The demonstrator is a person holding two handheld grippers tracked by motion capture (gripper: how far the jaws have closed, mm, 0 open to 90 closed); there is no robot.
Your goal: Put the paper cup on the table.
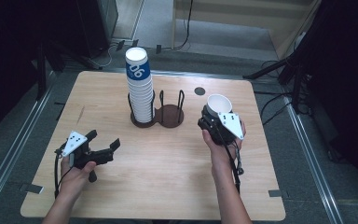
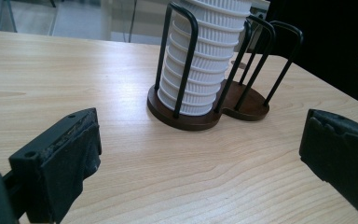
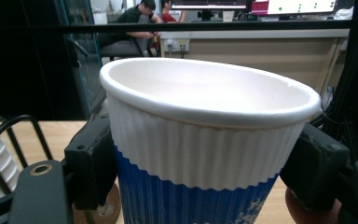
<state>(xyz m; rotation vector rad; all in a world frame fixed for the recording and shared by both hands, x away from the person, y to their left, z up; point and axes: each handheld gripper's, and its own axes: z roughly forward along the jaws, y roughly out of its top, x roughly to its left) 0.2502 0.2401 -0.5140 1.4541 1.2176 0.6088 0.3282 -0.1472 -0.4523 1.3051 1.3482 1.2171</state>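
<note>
I hold the right gripper (image 1: 216, 116) above the table (image 1: 158, 163), and its jaws are closed on a paper cup (image 1: 218, 103). The cup stands upright between the two pads, with the mouth up. In the right gripper view the cup (image 3: 205, 144) sits directly in front of the camera: white ribbed band on top, blue wall below, and one black pad presses on each side of it. The inside of the cup looks empty.

To the left of this gripper, quite near, is the dark wooden holder (image 1: 161, 114) with thin black wire posts. Its nearer compartment has no cup in it. The farther compartment carries a tall stack of cups (image 1: 140, 88), and the top cup shows blue with white print.

My left gripper (image 1: 103, 145) is well apart from the holder, low over the table, and its jaws are spread wide with nothing between them. In the left gripper view the holder (image 2: 205, 116) and the white ribbed stack (image 2: 200, 60) stand ahead of the jaws, between the two pads, with bare table (image 2: 51, 70) between.
</note>
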